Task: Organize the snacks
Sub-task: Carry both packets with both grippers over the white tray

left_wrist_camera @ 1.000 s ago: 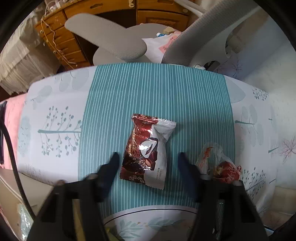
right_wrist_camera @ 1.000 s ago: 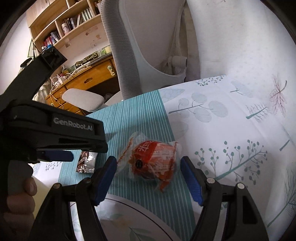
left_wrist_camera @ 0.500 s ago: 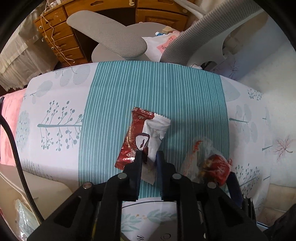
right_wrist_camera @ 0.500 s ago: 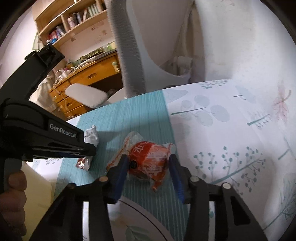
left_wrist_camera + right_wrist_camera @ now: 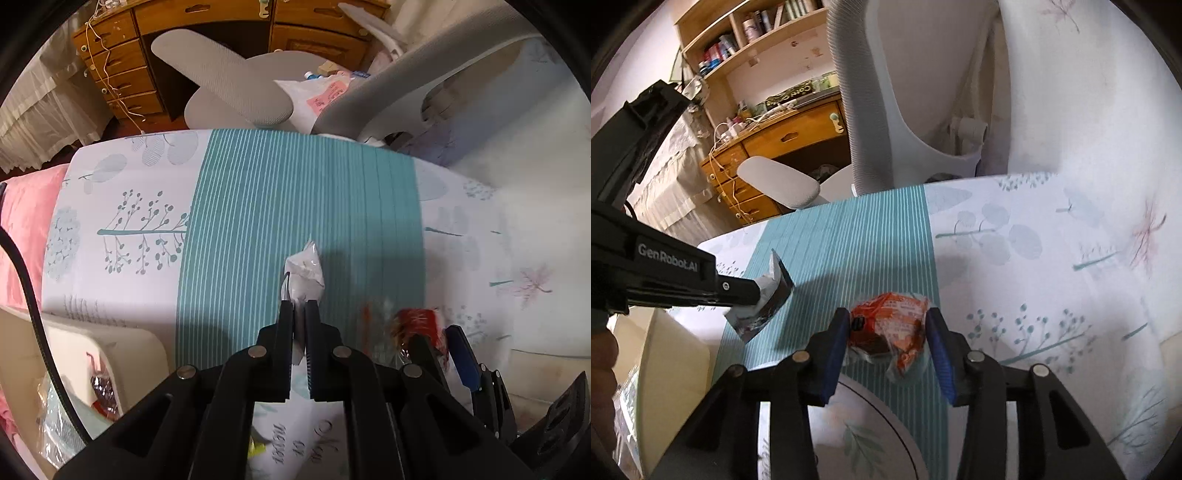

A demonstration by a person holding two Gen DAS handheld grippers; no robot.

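Note:
My left gripper point(image 5: 300, 308) is shut on a red and silver snack packet point(image 5: 304, 273) and holds it edge-on above the teal striped cloth point(image 5: 295, 199). The packet point(image 5: 764, 301) and the left gripper point(image 5: 753, 291) also show in the right wrist view. My right gripper point(image 5: 886, 325) is shut on an orange-red snack in clear wrap point(image 5: 890, 325), lifted just off the cloth. That snack point(image 5: 417, 325) shows at lower right in the left wrist view.
A cream bin point(image 5: 92, 354) holding several snacks stands at lower left. A round white patterned plate point(image 5: 871, 424) lies below the grippers. A grey office chair point(image 5: 886, 92) and a wooden desk point(image 5: 203, 44) stand beyond the table's far edge.
Both grippers closed on their snacks and lifted them off the cloth. The red and silver packet now hangs edge-on in my left gripper.

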